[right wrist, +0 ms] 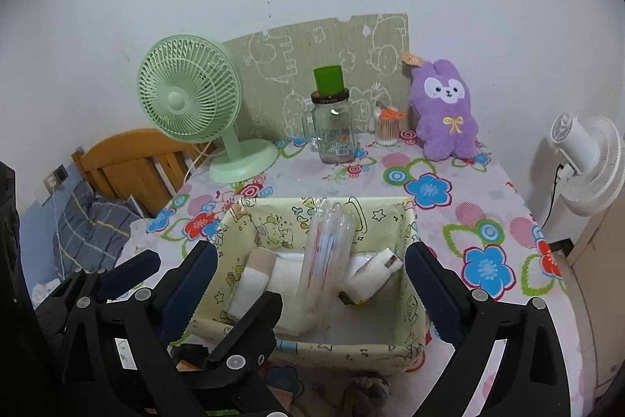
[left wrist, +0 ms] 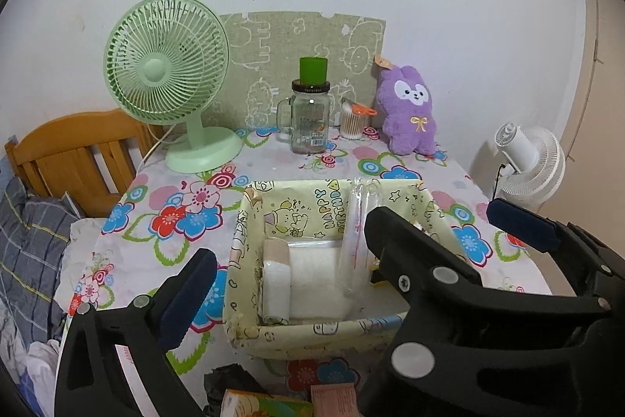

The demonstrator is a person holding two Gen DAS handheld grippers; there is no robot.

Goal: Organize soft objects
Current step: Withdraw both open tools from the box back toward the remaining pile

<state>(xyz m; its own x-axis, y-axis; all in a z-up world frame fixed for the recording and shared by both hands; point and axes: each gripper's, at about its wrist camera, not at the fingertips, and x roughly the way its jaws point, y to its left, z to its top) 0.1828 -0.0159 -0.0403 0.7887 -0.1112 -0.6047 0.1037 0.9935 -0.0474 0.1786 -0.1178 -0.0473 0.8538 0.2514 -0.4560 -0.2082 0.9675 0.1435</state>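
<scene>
both my left gripper [left wrist: 351, 260] and right gripper [right wrist: 312, 284] hang wide open and empty over the fabric bin [right wrist: 410, 249] near the desk's front edge, so next i'd reach for the purple plush [right wrist: 445, 112] at the back right corner, pinching its body gently.

Printed cloth basket [right wrist: 406, 303], glossy plastic bag [right wrist: 328, 253], fuzzy plush [right wrist: 445, 112].

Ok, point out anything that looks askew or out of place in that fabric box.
In the yellow fabric box, the clear plastic sleeve leans diagonally over the white folded items rather than lying flat, its top poking above the back rim. The small white packet beside it is tilted too. Nothing looks spilled or damaged.
</scene>
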